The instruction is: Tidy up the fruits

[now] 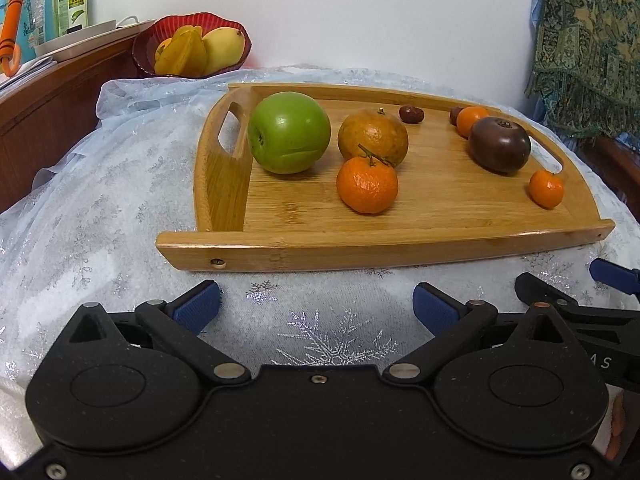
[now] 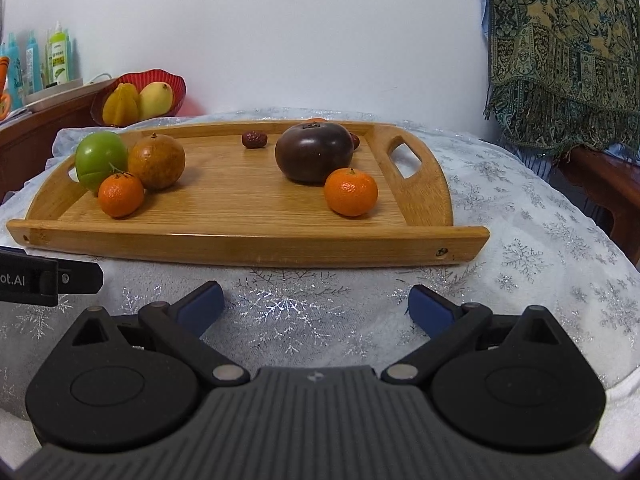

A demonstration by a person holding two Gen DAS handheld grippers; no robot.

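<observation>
Crosswise wooden tray [image 2: 224, 200], handles left and right

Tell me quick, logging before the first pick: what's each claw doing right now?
Left claw: open, holding nothing, short of the wooden tray.
Right claw: open, holding nothing, also short of the tray.

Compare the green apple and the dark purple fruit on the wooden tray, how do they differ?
The green apple is bright green; the dark purple fruit is a glossy brown-purple. The apple sits by the tray's left handle, the purple fruit by its right handle. The apple looks taller and rounder, the purple fruit flatter. Both are smooth-skinned and rest on the tray.
</observation>
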